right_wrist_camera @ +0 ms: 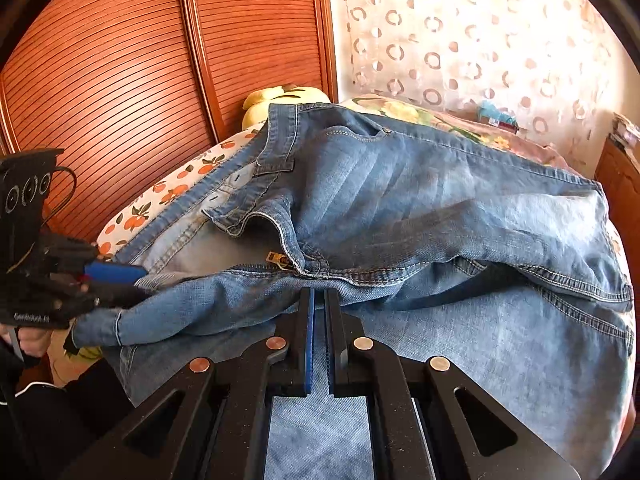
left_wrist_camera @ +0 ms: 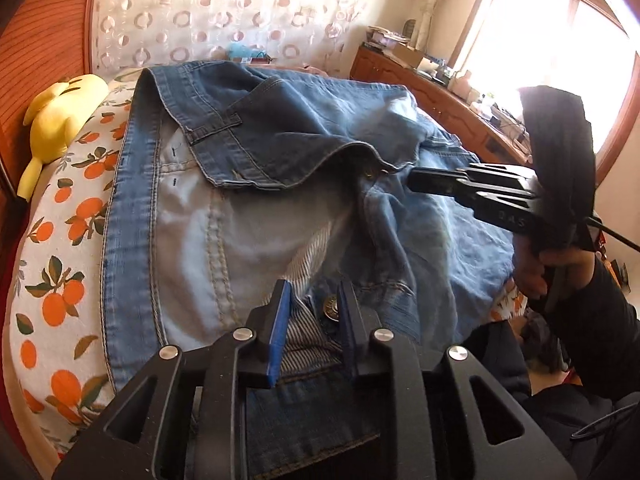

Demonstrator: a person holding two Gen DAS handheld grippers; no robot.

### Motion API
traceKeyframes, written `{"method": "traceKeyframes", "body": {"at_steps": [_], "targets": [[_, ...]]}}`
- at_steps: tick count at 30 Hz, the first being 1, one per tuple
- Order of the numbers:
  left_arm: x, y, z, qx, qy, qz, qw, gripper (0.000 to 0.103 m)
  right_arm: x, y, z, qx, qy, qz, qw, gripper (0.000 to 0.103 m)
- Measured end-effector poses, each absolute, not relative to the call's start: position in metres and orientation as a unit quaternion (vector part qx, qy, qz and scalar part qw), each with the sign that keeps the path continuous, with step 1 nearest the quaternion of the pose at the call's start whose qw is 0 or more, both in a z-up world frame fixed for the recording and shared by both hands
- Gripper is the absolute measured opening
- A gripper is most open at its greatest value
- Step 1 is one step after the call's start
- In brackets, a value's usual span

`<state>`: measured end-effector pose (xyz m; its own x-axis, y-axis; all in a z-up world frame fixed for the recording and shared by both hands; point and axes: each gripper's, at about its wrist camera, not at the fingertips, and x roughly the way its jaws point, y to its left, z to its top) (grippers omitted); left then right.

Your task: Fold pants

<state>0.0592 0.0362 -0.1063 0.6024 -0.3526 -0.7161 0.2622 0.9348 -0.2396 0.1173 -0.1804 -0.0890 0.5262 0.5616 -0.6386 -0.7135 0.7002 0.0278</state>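
Blue jeans (left_wrist_camera: pixel 280 120) lie crumpled on the bed, waist unbuttoned and fly open, pale inside showing. My left gripper (left_wrist_camera: pixel 314 286) is at the near waistband; its blue pads (left_wrist_camera: pixel 280 332) stand apart, with the metal button (left_wrist_camera: pixel 330 306) and striped pocket lining between them, not pressed. The right wrist view shows the left gripper (right_wrist_camera: pixel 140 278) at the waist corner of the jeans (right_wrist_camera: pixel 440 208). My right gripper (right_wrist_camera: pixel 319 294) is shut on a denim fold just below the brass zipper pull (right_wrist_camera: pixel 276 258). From the left wrist view, the right gripper (left_wrist_camera: pixel 412 180) pinches that raised fold, held by a hand (left_wrist_camera: pixel 560 264).
The bed sheet (left_wrist_camera: pixel 60 260) has an orange-fruit print. A yellow plush toy (left_wrist_camera: pixel 68 104) lies at the head of the bed beside a slatted wooden wardrobe (right_wrist_camera: pixel 120 60). A patterned curtain (left_wrist_camera: pixel 220 8) hangs behind. A cluttered wooden desk (left_wrist_camera: pixel 440 92) stands under the bright window (left_wrist_camera: pixel 540 40).
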Motion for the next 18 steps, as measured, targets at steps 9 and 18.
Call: {"method": "traceKeyframes", "body": {"at_steps": [9, 18], "targets": [[0.044, 0.033, -0.092, -0.055, 0.378, -0.184, 0.905, 0.025, 0.122, -0.193, -0.089, -0.107, 0.324, 0.358, 0.869, 0.004], [0.059, 0.031, -0.115, -0.054, 0.424, -0.164, 0.889, 0.025, 0.121, -0.193, -0.093, -0.103, 0.330, 0.358, 0.867, 0.004]]}}
